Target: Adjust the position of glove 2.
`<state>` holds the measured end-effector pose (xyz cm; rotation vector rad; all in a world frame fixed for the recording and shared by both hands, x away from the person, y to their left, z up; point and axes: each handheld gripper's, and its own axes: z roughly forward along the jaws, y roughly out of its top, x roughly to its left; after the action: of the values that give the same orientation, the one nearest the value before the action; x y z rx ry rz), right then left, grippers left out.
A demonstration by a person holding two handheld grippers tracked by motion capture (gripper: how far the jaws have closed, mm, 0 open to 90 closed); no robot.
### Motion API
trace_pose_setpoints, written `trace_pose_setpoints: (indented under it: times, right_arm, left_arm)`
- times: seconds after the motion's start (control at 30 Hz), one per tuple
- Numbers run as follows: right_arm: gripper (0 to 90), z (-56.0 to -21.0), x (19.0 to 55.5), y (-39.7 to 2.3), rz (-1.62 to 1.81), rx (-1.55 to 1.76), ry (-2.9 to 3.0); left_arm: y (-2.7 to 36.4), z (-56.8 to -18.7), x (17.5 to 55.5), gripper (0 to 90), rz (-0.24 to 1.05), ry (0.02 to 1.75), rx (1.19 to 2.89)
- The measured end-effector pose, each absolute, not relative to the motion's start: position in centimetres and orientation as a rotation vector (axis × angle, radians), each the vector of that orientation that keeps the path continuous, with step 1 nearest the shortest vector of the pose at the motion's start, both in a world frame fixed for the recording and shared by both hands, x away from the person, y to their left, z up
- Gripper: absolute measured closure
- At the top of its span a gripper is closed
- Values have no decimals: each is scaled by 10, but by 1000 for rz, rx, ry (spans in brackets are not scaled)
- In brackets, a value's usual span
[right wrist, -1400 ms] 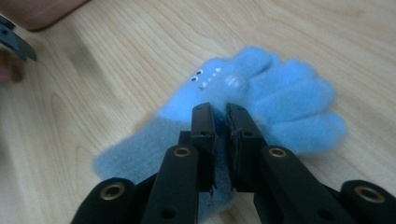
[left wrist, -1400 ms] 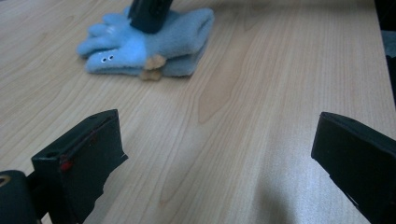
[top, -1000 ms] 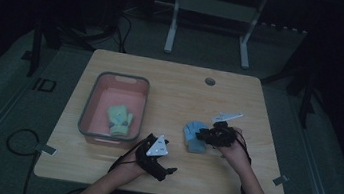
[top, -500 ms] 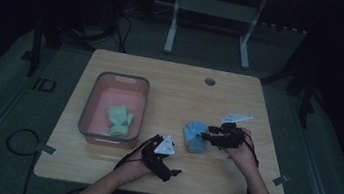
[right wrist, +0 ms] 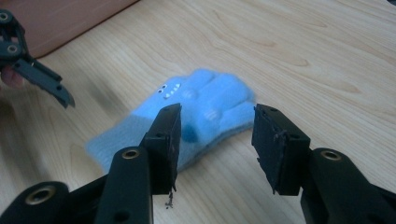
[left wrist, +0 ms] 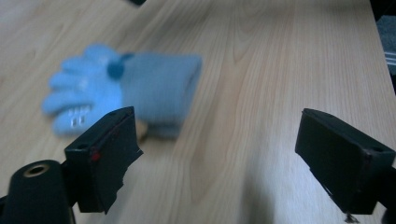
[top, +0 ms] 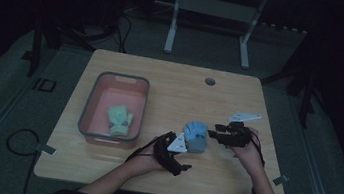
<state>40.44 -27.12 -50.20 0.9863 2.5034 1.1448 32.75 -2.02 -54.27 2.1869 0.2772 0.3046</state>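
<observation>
The blue glove (top: 195,136) lies flat on the tabletop (top: 176,90) between both tools. Right tool (top: 214,133) is nearer, half open, empty. Left tool (top: 182,167), wide open and empty, has just been narrowing.

High view dim, surroundings near black; gripper views brighter, blue glove (left wrist: 123,88) motion-blurred.

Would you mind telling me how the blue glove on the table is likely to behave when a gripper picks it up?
The blue glove looks knitted and soft, so it would probably droop. Lying flat on the table, it seems unlikely to roll. Its fuzzy surface should grip well.
</observation>
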Motion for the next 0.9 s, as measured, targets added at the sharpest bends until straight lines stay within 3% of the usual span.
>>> trace_pose_setpoints:
  times: [0.33,0.9]
  right_arm:
    - [481,-506,420,-260,1170,1034,2495]
    - [342,-549,444,-239,1047,1120,2570]
  left_arm:
    - [-48,-541,340,224,353,183,2211]
    - [-58,-561,364,456,427,176,2333]
